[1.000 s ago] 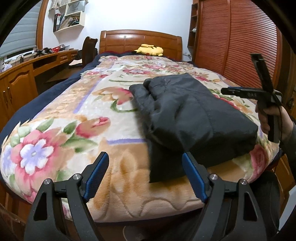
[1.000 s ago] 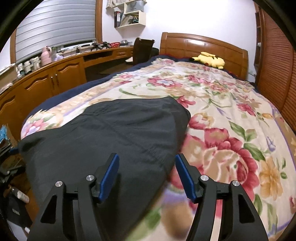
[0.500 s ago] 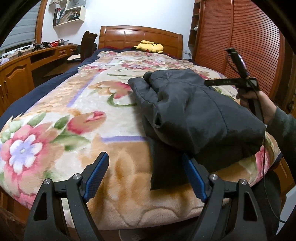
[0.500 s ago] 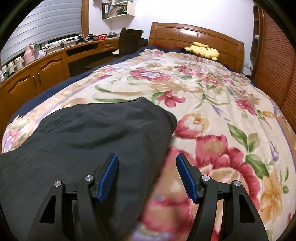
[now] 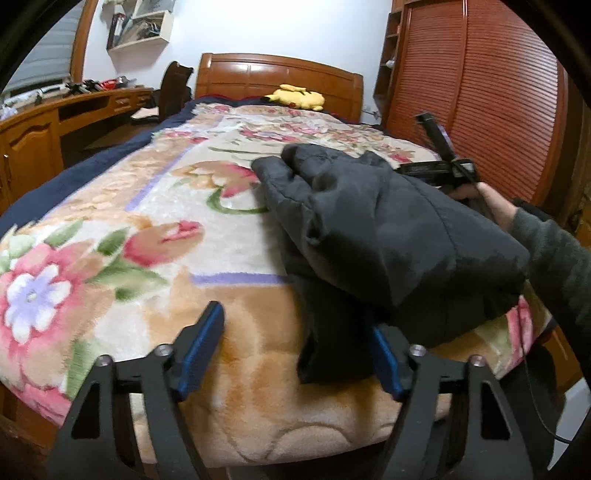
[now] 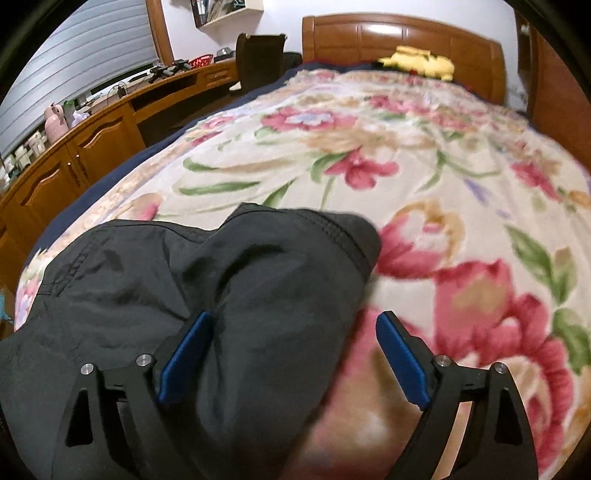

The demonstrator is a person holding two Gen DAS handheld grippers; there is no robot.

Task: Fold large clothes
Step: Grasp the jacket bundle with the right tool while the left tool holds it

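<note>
Both tools gape wide: the right tool [image 6: 291, 354] straddles a bunched dark grey padded jacket [image 6: 236, 295] on the floral-blanketed bed [image 6: 424, 177]; the left tool [image 5: 295, 350] hovers near its hem.

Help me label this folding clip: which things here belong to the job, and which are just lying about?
Belongs to the job:
dark jacket, bunched on the floral blanket
left gripper, open
right gripper, open over the jacket

Just lying about:
yellow plush toy by the headboard
desk clutter
wall shelf
chair
</note>
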